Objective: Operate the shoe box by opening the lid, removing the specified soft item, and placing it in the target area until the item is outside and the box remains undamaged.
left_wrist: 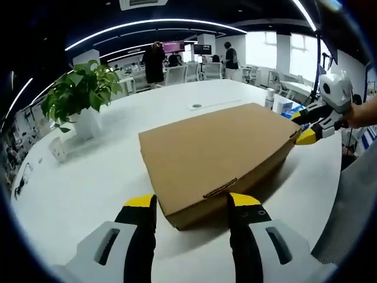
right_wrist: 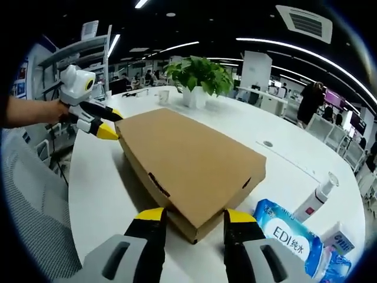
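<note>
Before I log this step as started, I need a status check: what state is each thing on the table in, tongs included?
Shoe box: lid closed, flat on the white table.
Left tongs: open, straddling a box corner.
Right tongs: open, straddling the opposite corner.
Potted plant: upright.
Wipes pack: lying flat, looks sealed.
Tube bottle: lying beside the wipes.
</note>
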